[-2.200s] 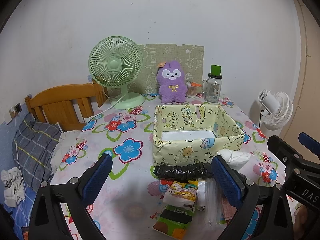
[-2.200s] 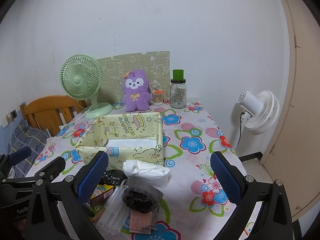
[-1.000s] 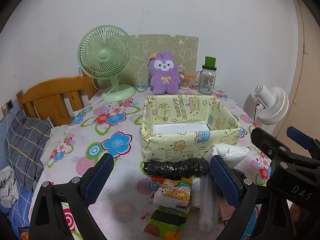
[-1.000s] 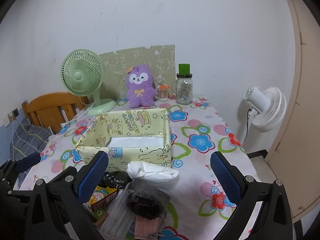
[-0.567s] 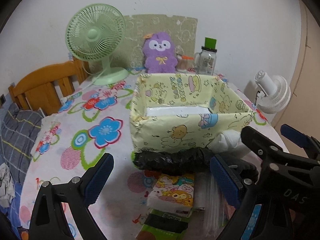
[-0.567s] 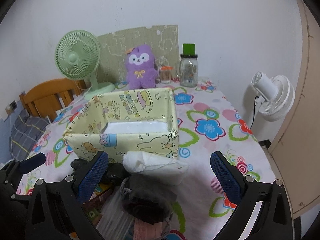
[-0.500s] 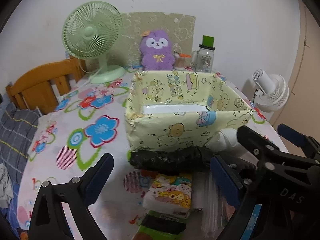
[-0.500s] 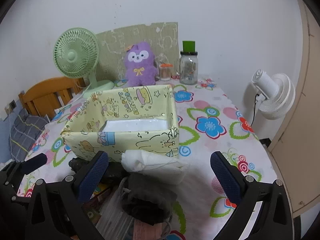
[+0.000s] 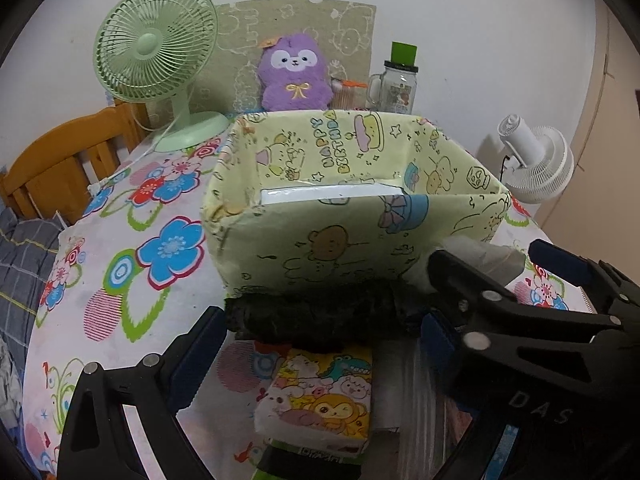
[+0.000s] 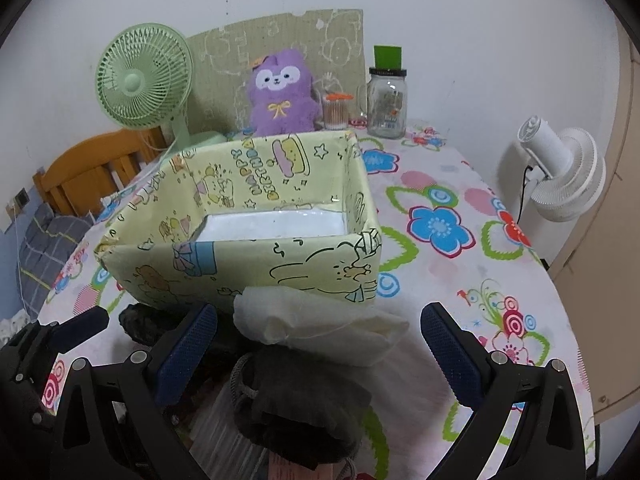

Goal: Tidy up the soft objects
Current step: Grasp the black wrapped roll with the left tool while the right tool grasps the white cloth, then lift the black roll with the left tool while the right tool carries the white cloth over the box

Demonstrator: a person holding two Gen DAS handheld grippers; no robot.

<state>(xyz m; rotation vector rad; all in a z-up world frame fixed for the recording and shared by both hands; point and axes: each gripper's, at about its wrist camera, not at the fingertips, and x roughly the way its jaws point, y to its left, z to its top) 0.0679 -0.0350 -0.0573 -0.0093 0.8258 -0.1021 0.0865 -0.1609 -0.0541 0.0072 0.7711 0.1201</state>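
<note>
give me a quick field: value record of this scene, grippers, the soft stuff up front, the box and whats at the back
left gripper: open, over the black roll, holding nothing
right gripper: open, over the white bundle, holding nothing
black roll: lies against the box's near wall
white bundle: at the box's near right corner
dark pouch: in front of the white bundle
tissue pack: cartoon print, in front of the black roll
box: yellow cartoon print, open top, white floor, nothing visible inside
back of table: green fan, purple plush, glass jar
beside table: white fan

Home bedroom: plush toy, desk fan, floral tablecloth.
</note>
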